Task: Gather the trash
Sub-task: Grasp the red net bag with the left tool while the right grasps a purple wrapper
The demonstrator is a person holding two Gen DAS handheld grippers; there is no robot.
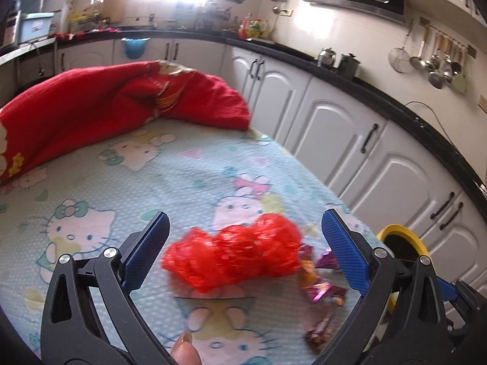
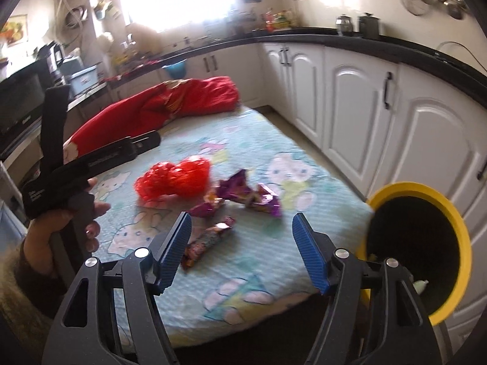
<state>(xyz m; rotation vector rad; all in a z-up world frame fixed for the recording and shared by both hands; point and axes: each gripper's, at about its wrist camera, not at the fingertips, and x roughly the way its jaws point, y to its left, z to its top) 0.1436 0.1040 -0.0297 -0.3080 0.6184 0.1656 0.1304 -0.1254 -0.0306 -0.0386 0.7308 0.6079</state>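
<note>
A crumpled red net bag [image 1: 234,255] lies on the cartoon-cat bed sheet [image 1: 121,188], between the fingers of my left gripper [image 1: 246,215], which is open and not touching it. Purple foil wrappers [image 1: 322,289] lie just right of the bag. In the right wrist view my right gripper [image 2: 242,216] is open and empty above the sheet. A long snack wrapper [image 2: 210,240] lies by its left finger, purple wrappers [image 2: 240,188] lie ahead, and the red bag [image 2: 173,182] is farther left. A yellow-rimmed black bin [image 2: 404,188] stands beside the bed at the right.
A red blanket [image 1: 91,106] is heaped at the far end of the bed. White cabinets [image 2: 350,97] under a black counter [image 1: 365,88] run close along the right side. A hand [image 2: 61,228] holds the left tool's black handle at the left.
</note>
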